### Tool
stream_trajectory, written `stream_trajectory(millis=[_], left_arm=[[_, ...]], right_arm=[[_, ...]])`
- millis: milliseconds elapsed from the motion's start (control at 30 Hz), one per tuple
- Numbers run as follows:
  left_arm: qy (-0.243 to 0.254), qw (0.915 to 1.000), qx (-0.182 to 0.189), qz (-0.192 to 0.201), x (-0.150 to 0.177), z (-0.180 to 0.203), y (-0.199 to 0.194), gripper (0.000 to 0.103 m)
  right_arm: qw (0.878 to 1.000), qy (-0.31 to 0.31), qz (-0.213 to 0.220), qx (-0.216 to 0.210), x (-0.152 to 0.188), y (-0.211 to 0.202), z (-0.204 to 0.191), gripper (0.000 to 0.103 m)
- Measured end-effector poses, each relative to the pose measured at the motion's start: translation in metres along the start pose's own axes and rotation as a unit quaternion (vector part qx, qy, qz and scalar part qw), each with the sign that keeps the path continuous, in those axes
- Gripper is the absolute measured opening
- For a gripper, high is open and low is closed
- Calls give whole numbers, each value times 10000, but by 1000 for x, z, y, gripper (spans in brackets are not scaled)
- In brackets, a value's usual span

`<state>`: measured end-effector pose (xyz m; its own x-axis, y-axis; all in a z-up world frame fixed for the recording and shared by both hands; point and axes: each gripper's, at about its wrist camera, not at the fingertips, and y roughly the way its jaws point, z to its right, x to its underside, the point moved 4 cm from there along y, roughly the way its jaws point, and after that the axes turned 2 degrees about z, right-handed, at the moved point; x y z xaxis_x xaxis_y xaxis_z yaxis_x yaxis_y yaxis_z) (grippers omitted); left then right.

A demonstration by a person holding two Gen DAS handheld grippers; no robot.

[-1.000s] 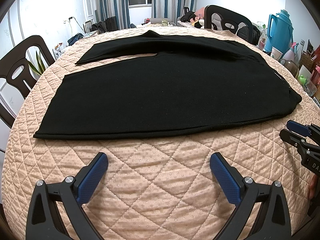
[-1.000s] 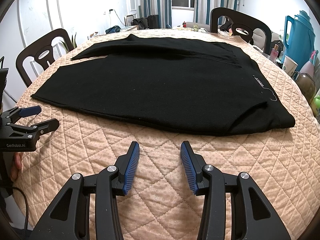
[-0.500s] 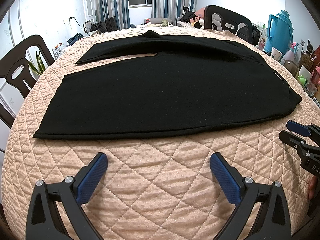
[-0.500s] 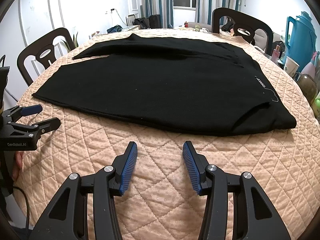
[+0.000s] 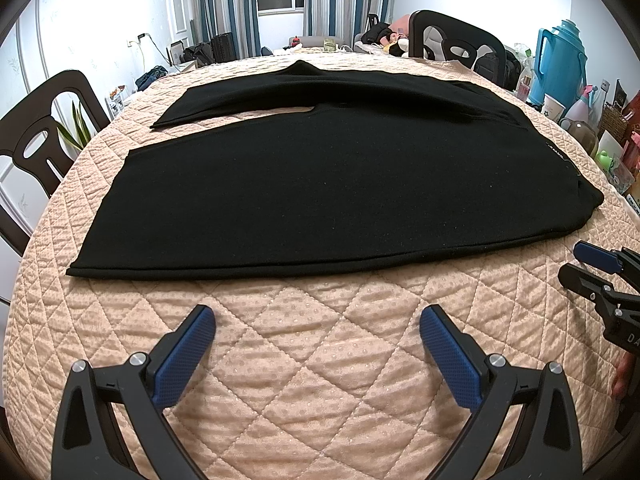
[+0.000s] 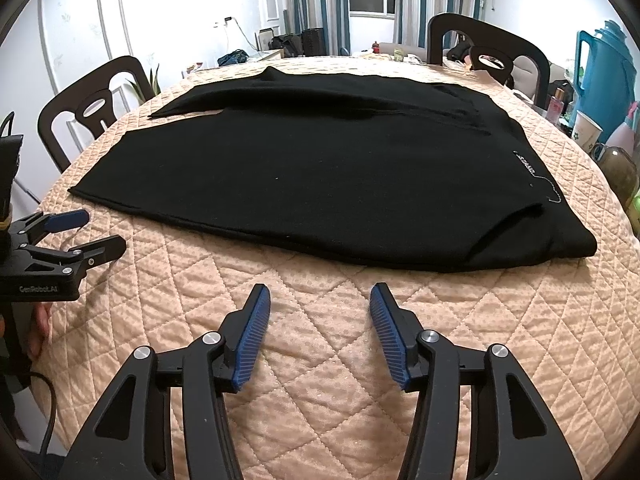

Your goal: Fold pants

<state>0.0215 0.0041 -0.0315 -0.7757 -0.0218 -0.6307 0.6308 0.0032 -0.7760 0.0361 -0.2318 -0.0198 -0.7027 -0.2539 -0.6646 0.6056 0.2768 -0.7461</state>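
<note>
Black pants [image 5: 320, 184] lie flat on a round table with a peach quilted cover [image 5: 312, 360], waist at the right, both legs reaching left; they also show in the right wrist view [image 6: 320, 176]. My left gripper [image 5: 318, 320] is open wide and empty, above the cover just short of the pants' near edge. My right gripper [image 6: 318, 300] is open and empty, near the front edge by the waist end. Each gripper shows in the other's view: the right one [image 5: 592, 264] and the left one [image 6: 76, 236].
Dark chairs stand at the left [image 5: 36, 140] and at the back [image 5: 456, 40]. A teal thermos [image 5: 560, 64], a paper cup [image 6: 586, 132] and small bottles crowd a side surface at the right. Curtains and a window are behind.
The right gripper's jaws have opened wider and it has shifted slightly. The left gripper and the pants have not visibly moved.
</note>
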Motion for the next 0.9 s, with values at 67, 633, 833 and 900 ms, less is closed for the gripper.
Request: stream_trajectory(millis=[67,633,833,900], left_arm=[[1,10000,-1,0,0,0,0,103],[0,10000,0,0,0,0,0,103],[-1,10000,3,-14,0,0,0,103],[-4,10000,2,-24,0,-2,0,103]], right_arm=[[10000,11,-4,-71,0,0,0,57],[9995,117,-62,-299,-2,-3,7,60],[9995,251,-78,-180,-3,-4,21,60],[9991,375,-74,-161,-4,-5,29,60]])
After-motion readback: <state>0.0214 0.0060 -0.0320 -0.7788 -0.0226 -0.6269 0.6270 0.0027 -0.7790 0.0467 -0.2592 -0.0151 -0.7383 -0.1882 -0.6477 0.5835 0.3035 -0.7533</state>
